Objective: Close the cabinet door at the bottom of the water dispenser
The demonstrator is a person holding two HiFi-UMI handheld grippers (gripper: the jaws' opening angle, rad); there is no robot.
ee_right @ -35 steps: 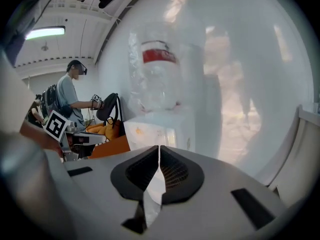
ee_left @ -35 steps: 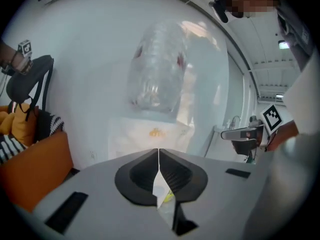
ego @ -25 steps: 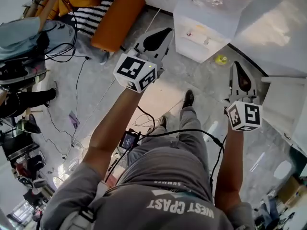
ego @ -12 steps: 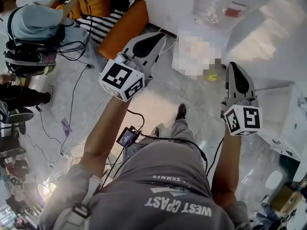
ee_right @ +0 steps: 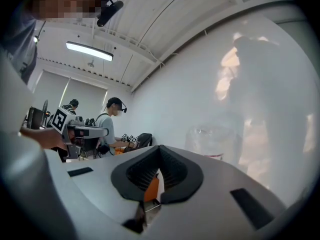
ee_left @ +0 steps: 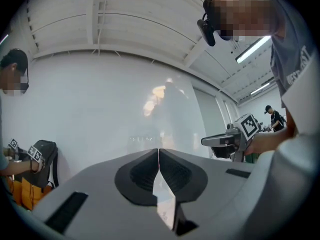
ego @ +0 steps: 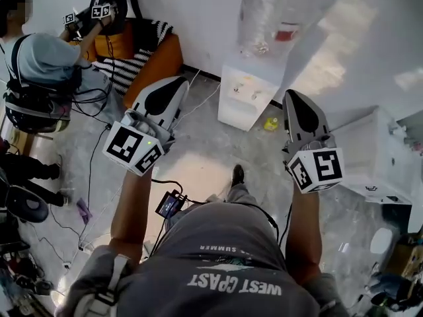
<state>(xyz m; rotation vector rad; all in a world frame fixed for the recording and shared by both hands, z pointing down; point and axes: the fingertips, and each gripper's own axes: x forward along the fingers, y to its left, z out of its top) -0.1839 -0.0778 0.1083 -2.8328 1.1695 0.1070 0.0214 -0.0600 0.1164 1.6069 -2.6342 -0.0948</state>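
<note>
Change: the water dispenser (ego: pixel 250 92) now sits mid-frame between the two claws and looks farther off. A second ago it was up-right in the head view and close. Reads as the person straightening or stepping back; can't separate that from head tilt.
Left claw (ego: pixel 175 88): jaws together, nothing between them. It has drifted down-left in the head view and points past the dispenser's left side toward the wall (ego: pixel 198 18).
Right claw (ego: pixel 294 104): jaws together, empty. It has moved left in frame and is now beside the dispenser's right edge, not touching.
Dispenser: stands on the floor (ego: pixel 198 150) against the wall, bottle (ego: pixel 268 12) on top, small yellow object (ego: pixel 271 124) on the floor at its right foot.
Cabinet door: low on the front face. The steep top-down angle hides it, so open or shut can't be told.
Gripper views: both show wall and ceiling, and the right one also shows the bottle (ee_right: pixel 215 139). Neither sees the door, so both claws are aimed too high.
Task meaning: no door contact now. If it's still open, a claw has to drop to the base and push with its jaws together.
</note>
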